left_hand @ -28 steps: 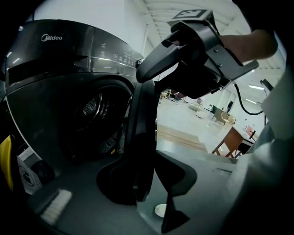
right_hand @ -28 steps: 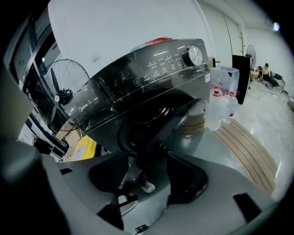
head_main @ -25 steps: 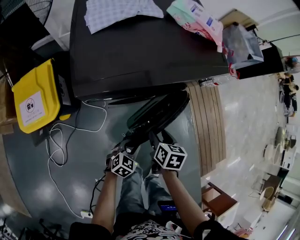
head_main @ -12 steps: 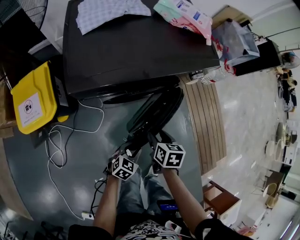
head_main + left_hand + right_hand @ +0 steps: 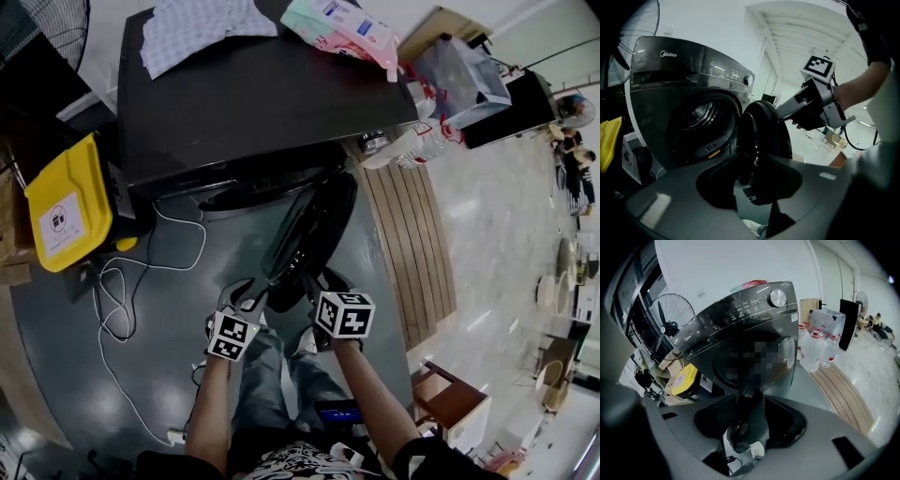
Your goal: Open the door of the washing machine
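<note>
The black washing machine (image 5: 253, 94) stands at the top of the head view, its drum opening (image 5: 696, 124) showing in the left gripper view. Its round door (image 5: 309, 230) is swung out toward me. My right gripper (image 5: 314, 281) has the door's free rim (image 5: 745, 413) between its jaws, which are closing and press on it. The left gripper view shows the right gripper (image 5: 813, 103) at that rim. My left gripper (image 5: 246, 291) hangs just left of the door's end, its jaws opening, with nothing in them. Beyond its jaws the door (image 5: 757, 145) shows edge-on.
A yellow bin (image 5: 66, 206) and a loose white cable (image 5: 122, 281) lie left of the machine. Water bottles (image 5: 412, 141) and a slatted wooden board (image 5: 408, 244) are on its right. A cloth (image 5: 197, 28) and a packet (image 5: 342, 28) lie on top. My legs are below the grippers.
The door has swung further out from the machine, with the right gripper at its rim. The left gripper has come off the door, drawn back to the left, and its jaws stand wider.
</note>
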`<action>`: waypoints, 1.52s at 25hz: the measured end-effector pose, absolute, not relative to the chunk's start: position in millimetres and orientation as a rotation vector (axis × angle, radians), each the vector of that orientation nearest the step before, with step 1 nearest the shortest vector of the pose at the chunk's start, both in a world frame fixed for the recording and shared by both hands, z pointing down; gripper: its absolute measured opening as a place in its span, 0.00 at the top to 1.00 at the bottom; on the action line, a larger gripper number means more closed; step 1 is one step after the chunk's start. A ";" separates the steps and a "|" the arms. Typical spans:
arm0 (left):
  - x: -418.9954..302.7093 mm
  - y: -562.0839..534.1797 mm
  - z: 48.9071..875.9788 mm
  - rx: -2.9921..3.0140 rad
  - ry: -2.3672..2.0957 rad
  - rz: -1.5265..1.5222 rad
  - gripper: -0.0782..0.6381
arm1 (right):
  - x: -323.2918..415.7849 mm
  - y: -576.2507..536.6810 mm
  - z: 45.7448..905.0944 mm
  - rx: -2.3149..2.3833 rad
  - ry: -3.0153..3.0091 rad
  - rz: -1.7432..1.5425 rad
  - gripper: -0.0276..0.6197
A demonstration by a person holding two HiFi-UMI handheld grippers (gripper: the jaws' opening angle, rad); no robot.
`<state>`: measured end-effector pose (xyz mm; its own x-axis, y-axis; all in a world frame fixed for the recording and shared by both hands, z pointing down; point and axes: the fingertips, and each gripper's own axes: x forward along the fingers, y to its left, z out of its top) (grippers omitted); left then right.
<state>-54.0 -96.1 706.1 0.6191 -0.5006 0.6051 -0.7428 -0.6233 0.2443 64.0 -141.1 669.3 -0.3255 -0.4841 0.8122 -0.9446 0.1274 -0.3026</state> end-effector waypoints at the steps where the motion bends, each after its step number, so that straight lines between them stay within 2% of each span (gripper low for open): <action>1: -55.9 -98.9 705.3 2.358 -0.997 0.672 0.69 | 69.3 -137.7 668.9 1.380 -1.872 1.119 0.66; 13: -57.9 -110.3 701.6 2.279 -1.127 0.595 0.71 | 164.6 -101.1 664.5 1.531 -1.708 1.027 0.77; 23: -81.0 -126.0 688.8 2.195 -1.268 0.469 0.74 | 239.8 -99.3 663.3 1.649 -1.557 0.887 0.77; 31: -97.9 -122.0 672.2 2.167 -1.363 0.427 0.75 | 254.6 -101.1 660.5 1.658 -1.533 0.862 0.78; 32: -97.5 -119.0 667.7 2.164 -1.369 0.420 0.75 | 255.6 -98.0 656.8 1.663 -1.533 0.859 0.81; 33: -96.5 -115.9 661.6 2.162 -1.374 0.409 0.75 | 256.8 -94.8 651.4 1.673 -1.534 0.849 0.92; 34: -95.3 -113.0 653.7 2.161 -1.383 0.394 0.75 | 256.2 -92.4 644.6 1.681 -1.551 0.836 0.95; 38: -88.3 -99.5 603.4 2.187 -1.469 0.326 0.75 | 221.2 -86.4 600.1 1.588 -1.860 0.819 0.96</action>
<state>-88.3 -99.5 603.4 0.3951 -0.8012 0.4494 -0.9161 -0.3073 0.2576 221.2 -86.4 600.1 -0.1464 -0.6506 0.7452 -0.9889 0.1142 -0.0945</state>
